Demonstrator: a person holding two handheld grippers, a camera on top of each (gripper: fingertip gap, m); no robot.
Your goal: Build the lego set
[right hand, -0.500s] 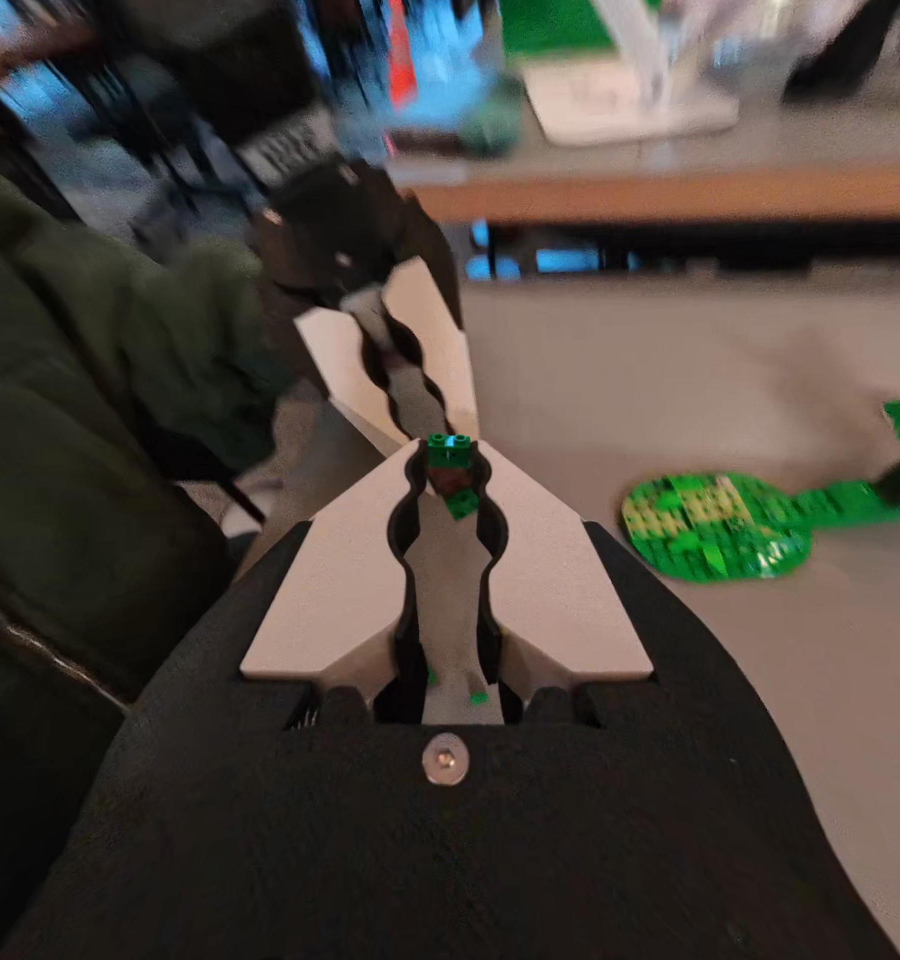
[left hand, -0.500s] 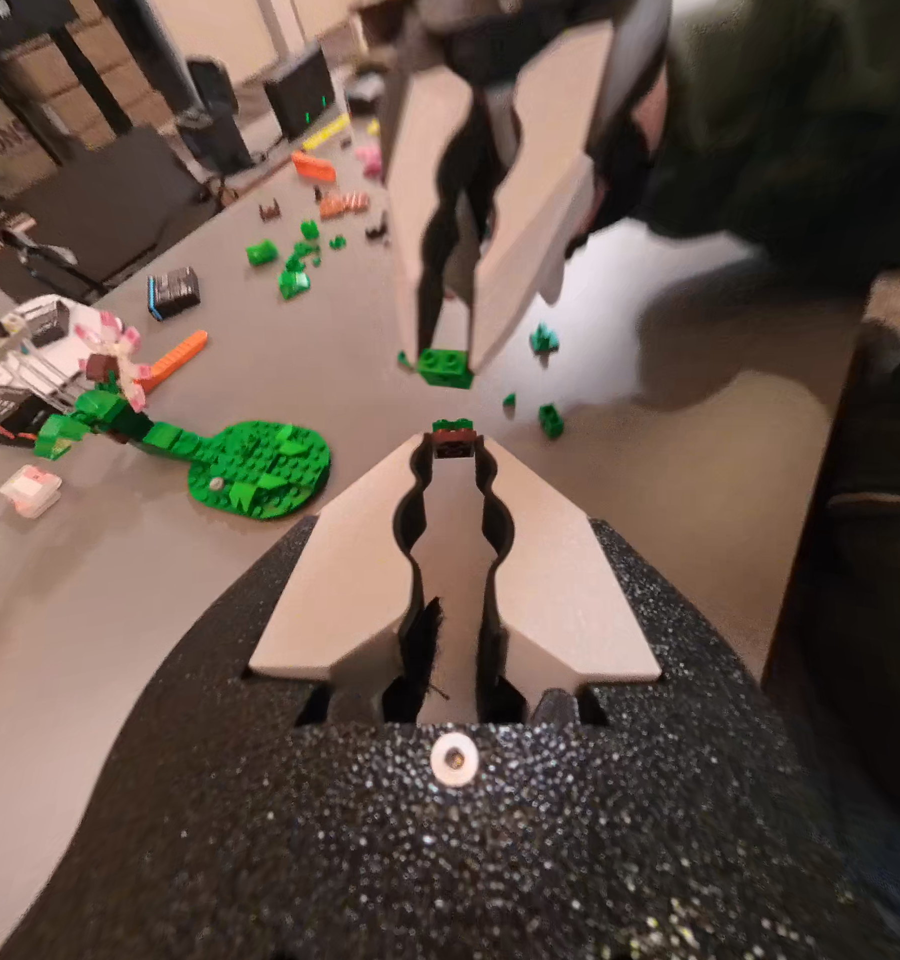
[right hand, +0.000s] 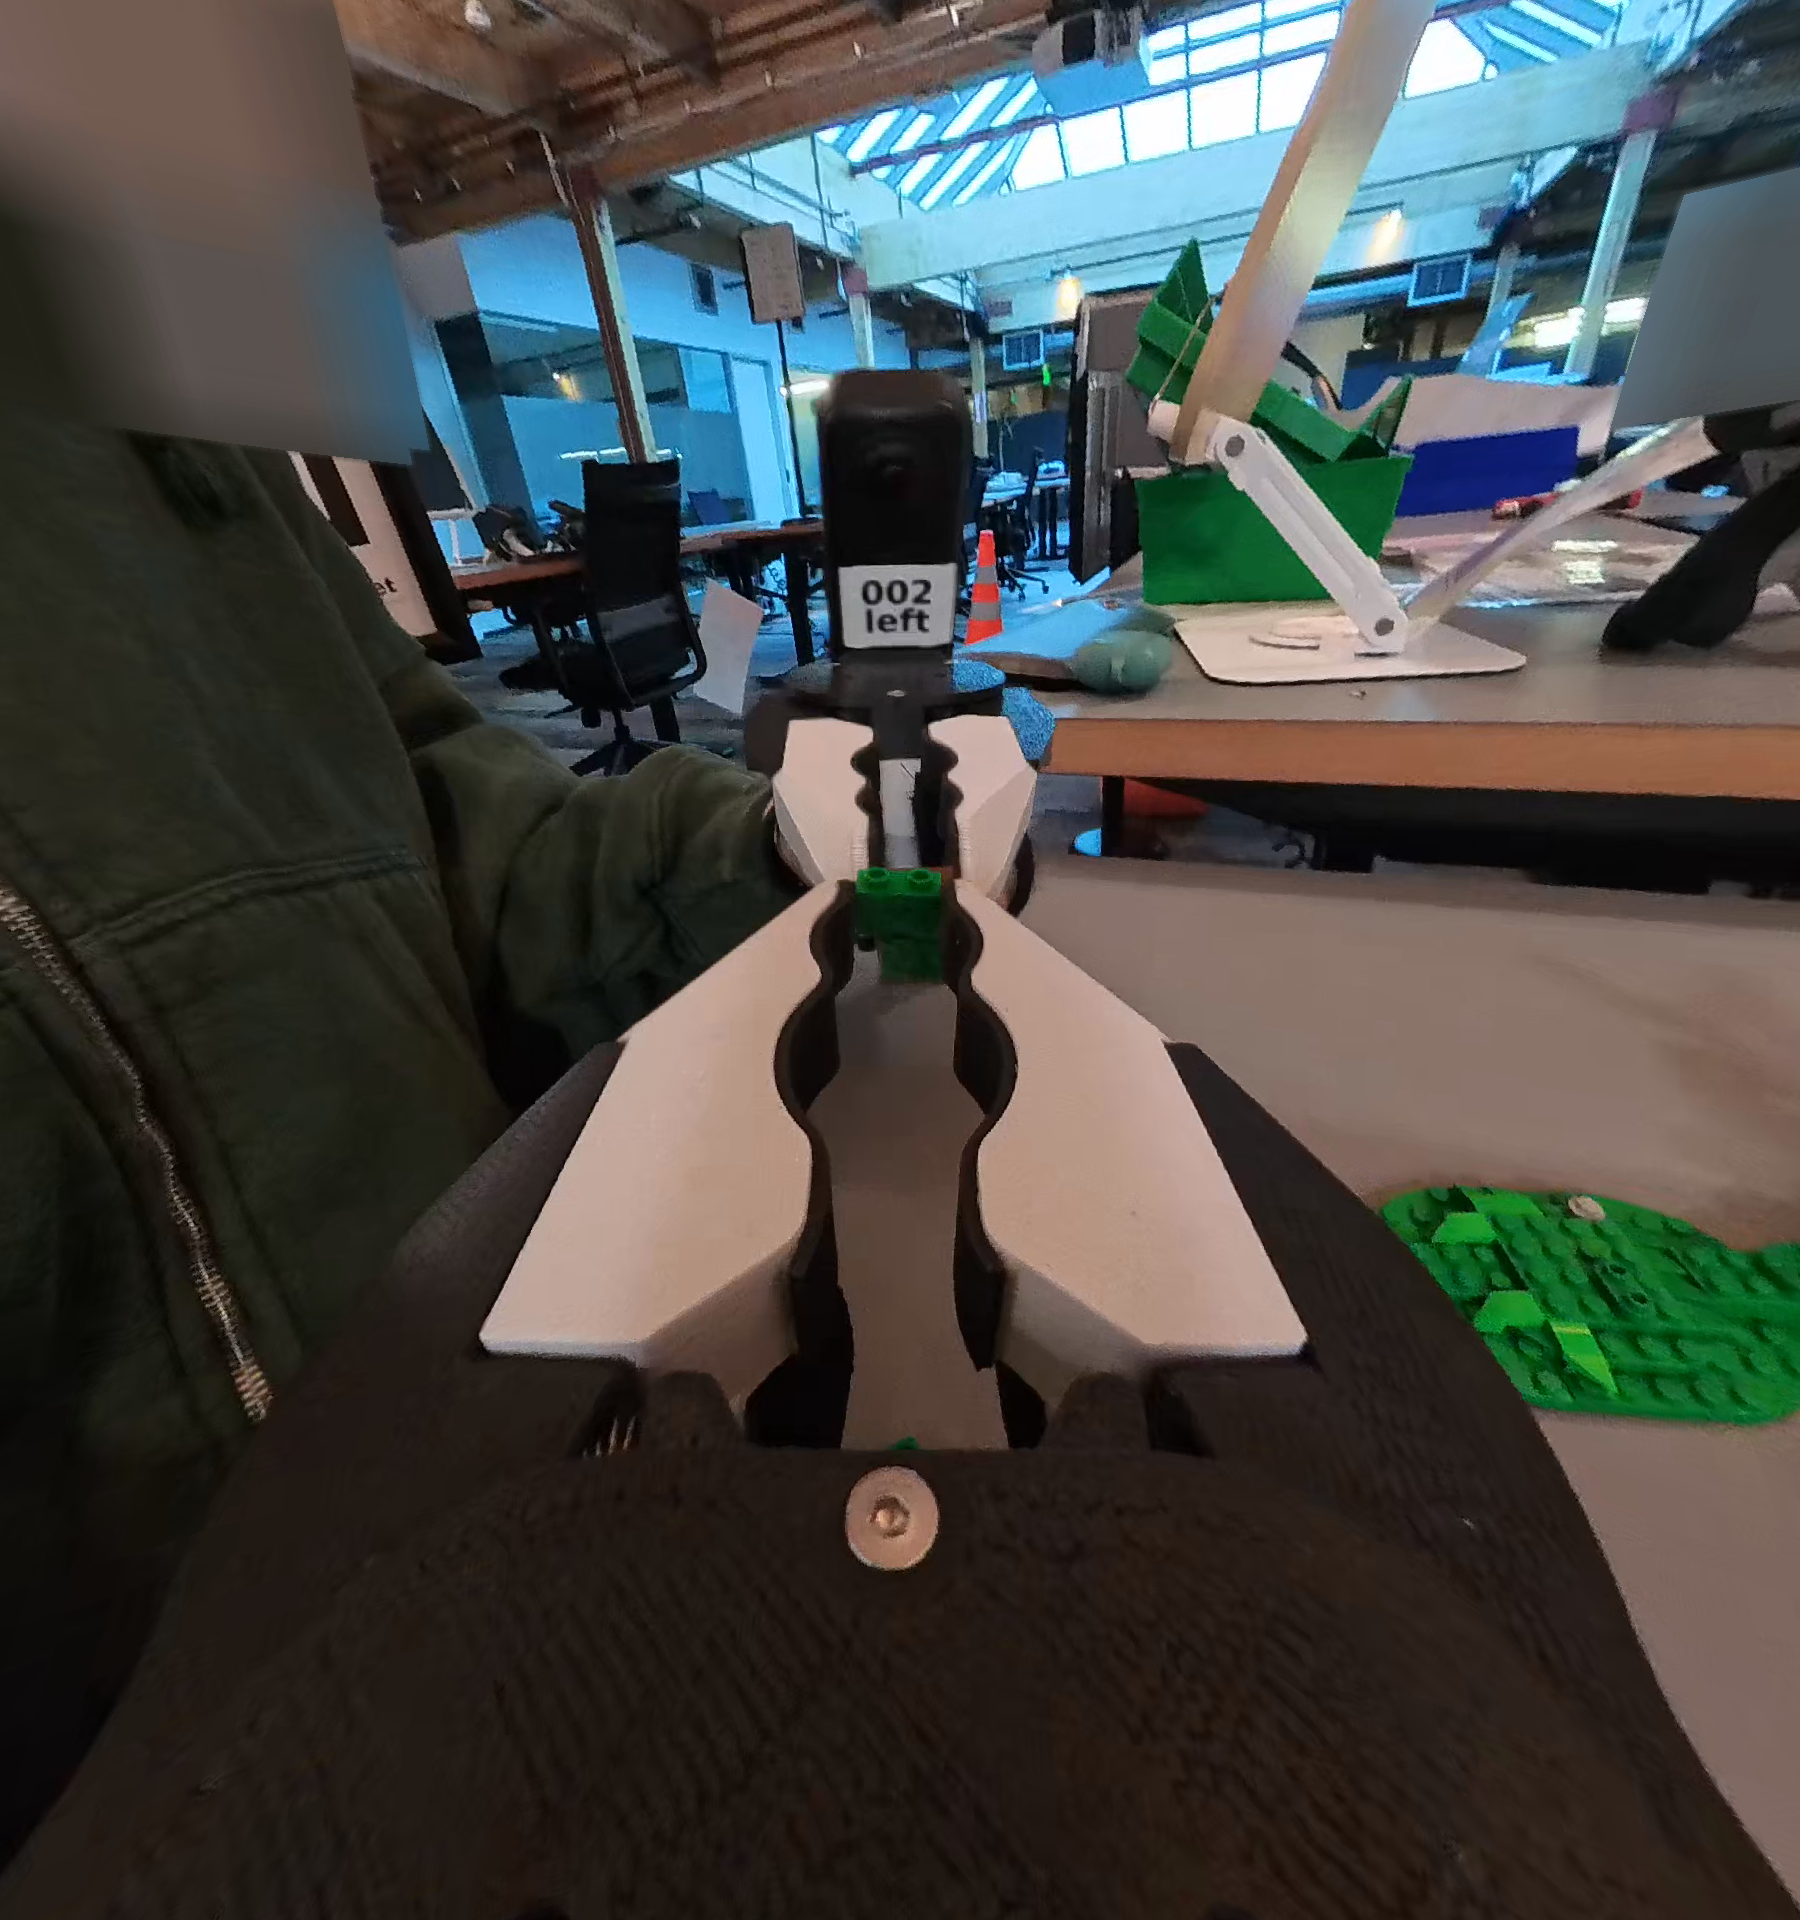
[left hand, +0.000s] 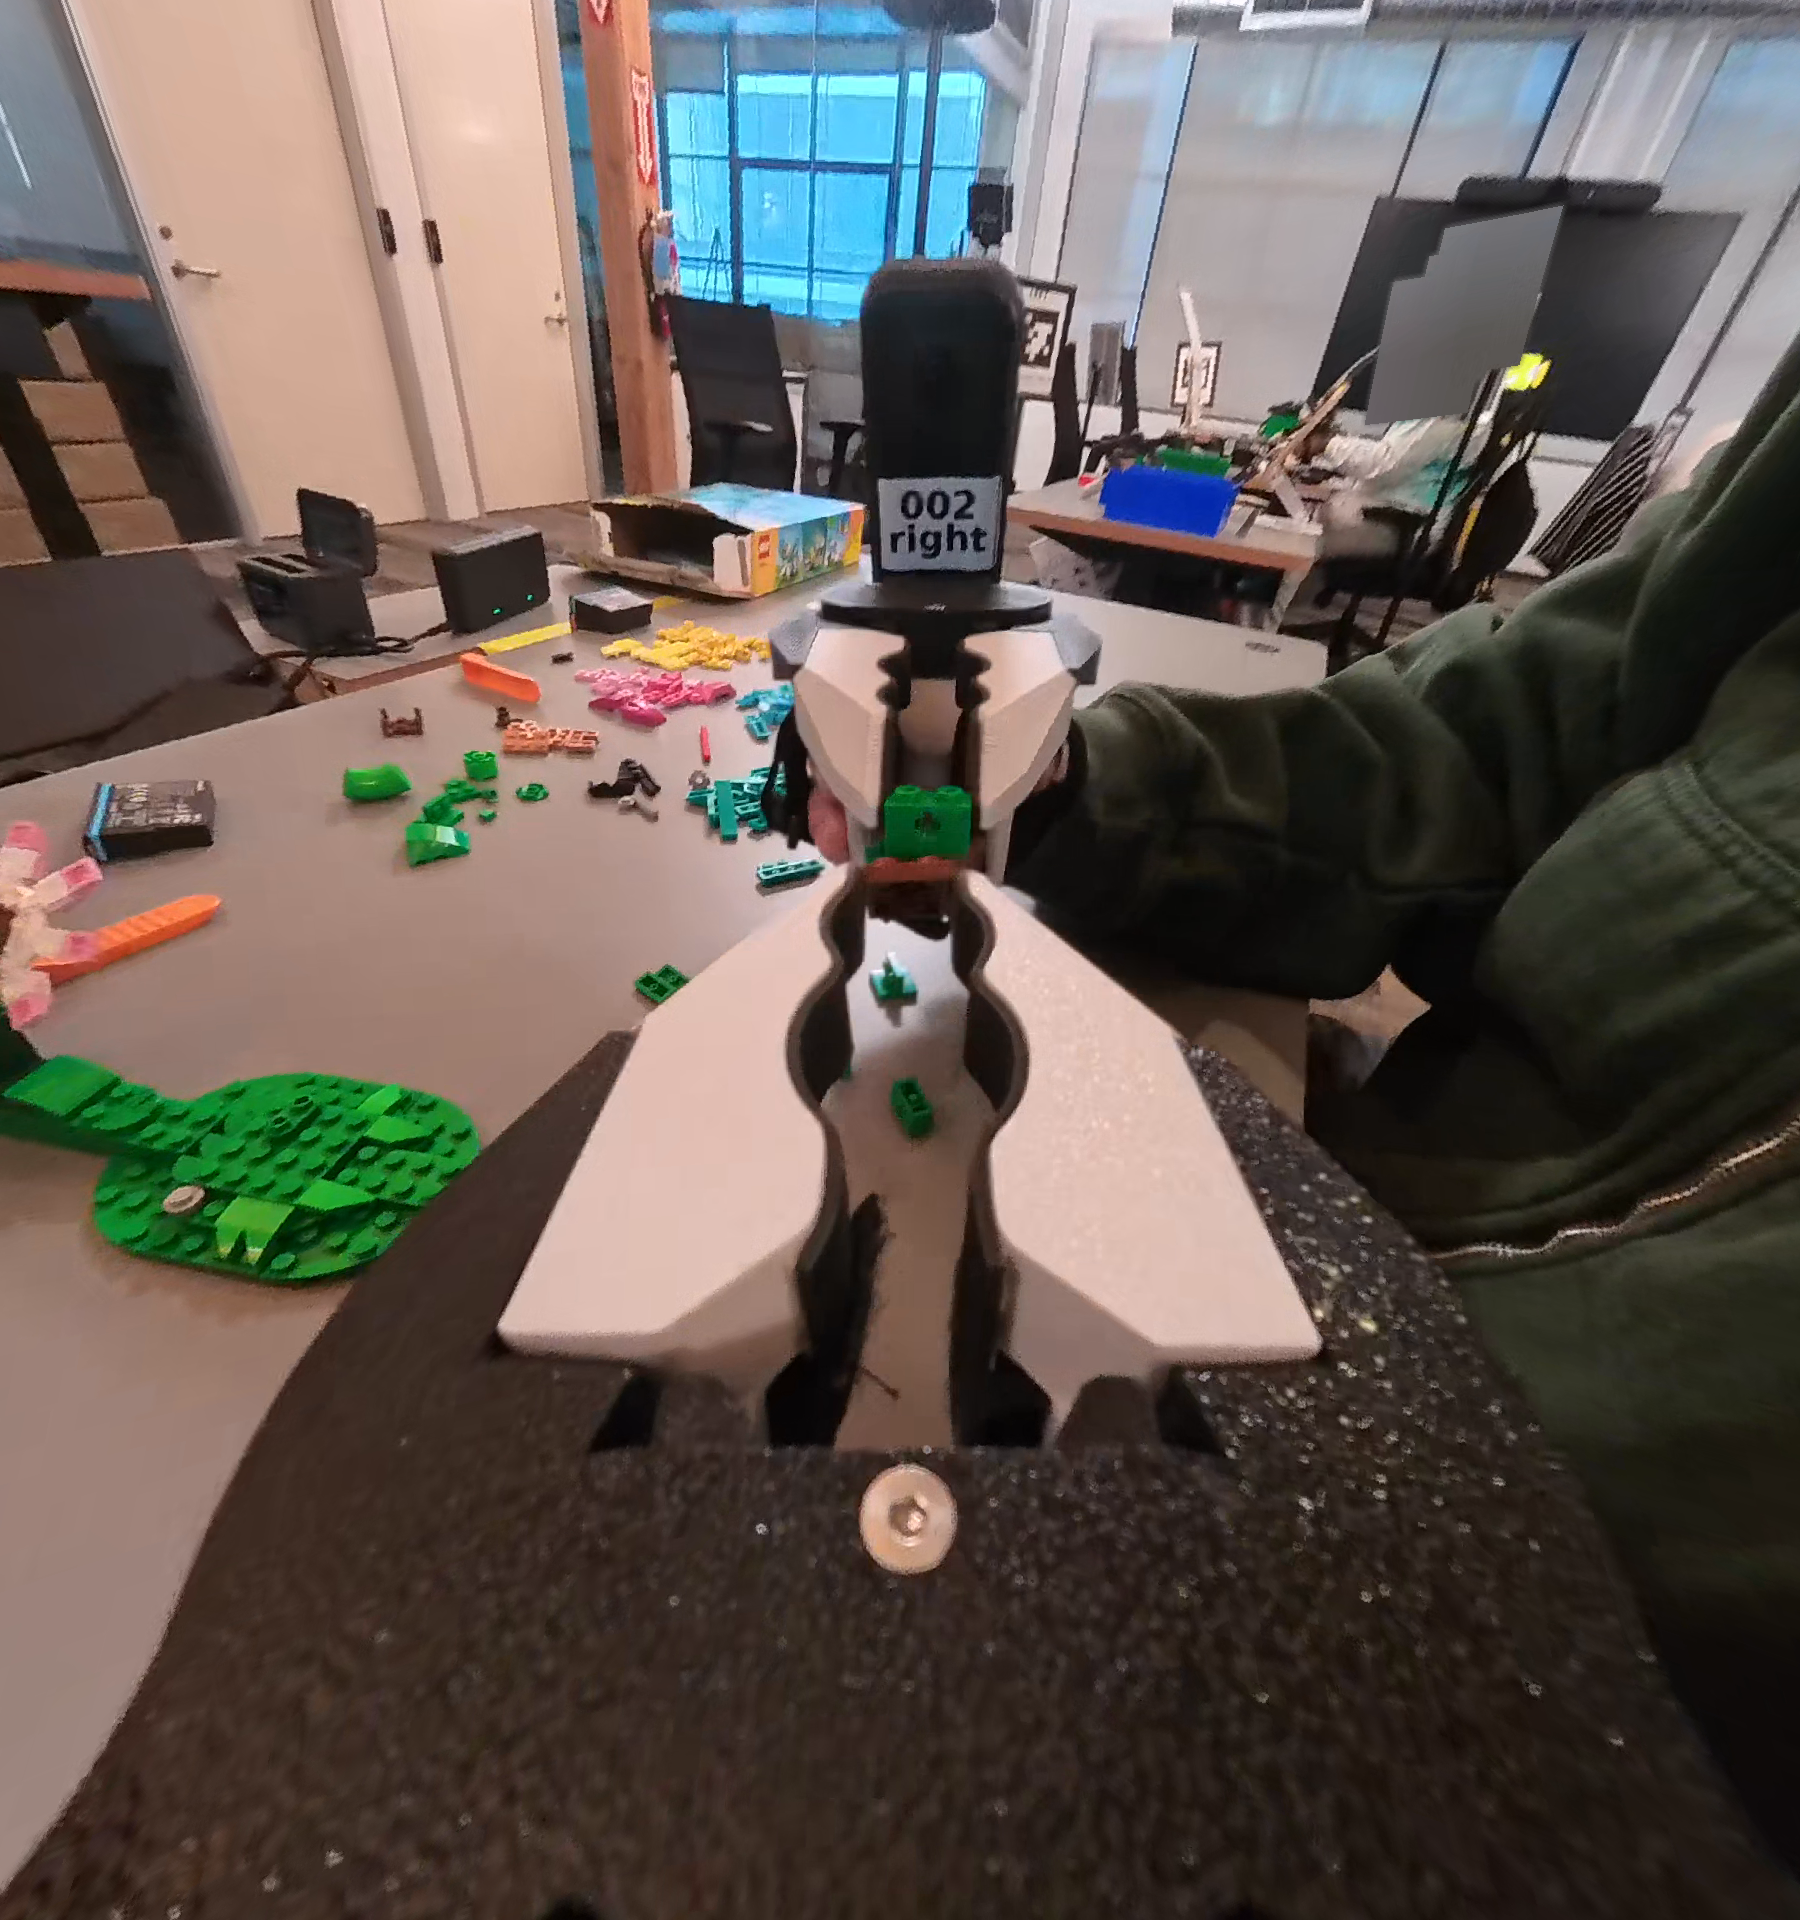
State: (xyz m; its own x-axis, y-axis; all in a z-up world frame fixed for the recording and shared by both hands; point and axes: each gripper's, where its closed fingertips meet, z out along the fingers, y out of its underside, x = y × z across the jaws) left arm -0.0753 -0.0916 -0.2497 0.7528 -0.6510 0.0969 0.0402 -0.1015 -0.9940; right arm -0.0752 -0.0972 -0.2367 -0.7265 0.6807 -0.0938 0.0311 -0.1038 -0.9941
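In the left wrist view my left gripper (left hand: 906, 885) is shut on a small brown piece (left hand: 915, 871) with green on top. My right gripper (left hand: 927, 836) faces it tip to tip, shut on a green brick (left hand: 927, 816) that touches the brown piece. In the right wrist view my right gripper (right hand: 898, 927) holds the green brick (right hand: 901, 920), with the left gripper (right hand: 901, 831) just beyond it. Both are held above the grey table (left hand: 460, 956). The green base plate (left hand: 283, 1174) with a stem and pink flower (left hand: 13, 935) lies to the left; it also shows in the right wrist view (right hand: 1602, 1309).
Loose green bricks (left hand: 439, 810), teal (left hand: 740, 805), pink (left hand: 647, 691) and yellow (left hand: 688, 644) piles lie across the table. An orange separator (left hand: 137, 925), a small black box (left hand: 148, 821), the set's carton (left hand: 730, 540) and black chargers (left hand: 491, 592) stand farther back. A green sleeve (left hand: 1395, 810) is on the right. Left tips and right tips are each some 20 cm from the green base plate (left hand: 283, 1174). Seen from the right wrist view (right hand: 1532, 1230) as well.
Both grippers have tilted up from pointing down at the table to level. The green brick and the brown piece, apart before, now touch.
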